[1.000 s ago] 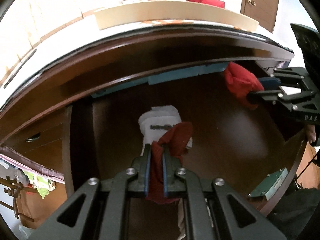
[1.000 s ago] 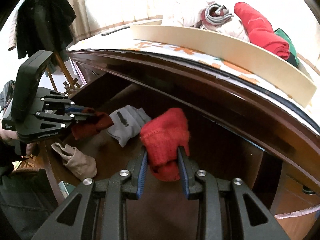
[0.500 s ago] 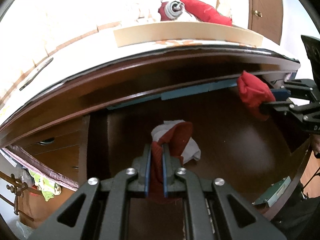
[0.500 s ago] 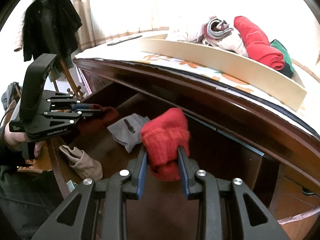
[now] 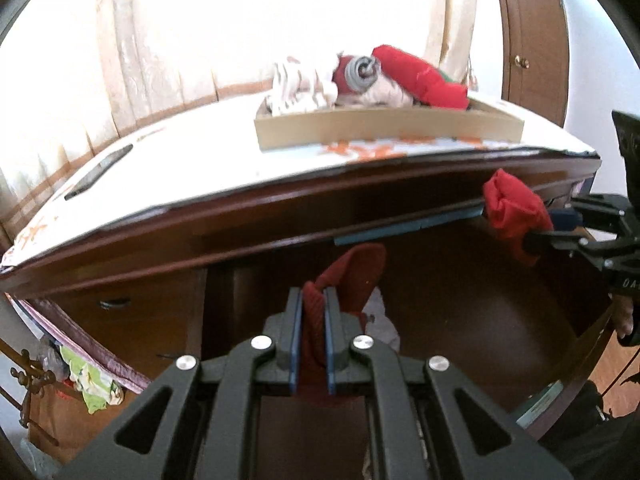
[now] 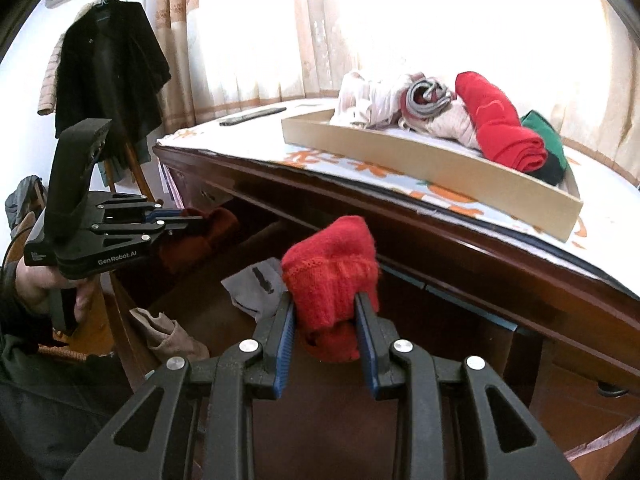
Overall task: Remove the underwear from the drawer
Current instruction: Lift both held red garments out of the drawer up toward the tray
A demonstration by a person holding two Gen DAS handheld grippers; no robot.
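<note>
While each gripper clamps one red garment, two lie in the drawer (image 6: 192,292).

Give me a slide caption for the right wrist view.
Right gripper lifts a bright red garment from the open drawer; left gripper holds a darker red one.

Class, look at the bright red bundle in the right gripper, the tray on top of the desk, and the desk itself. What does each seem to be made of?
Bright red bundle: knitted fabric, probably wool or acrylic; fuzzy surface, ribbed band.
Tray: likely cardboard or thin board; flat, matte tan walls.
Desk: dark wood or veneer, glossy; its reddish-brown edge reflects light.
</note>
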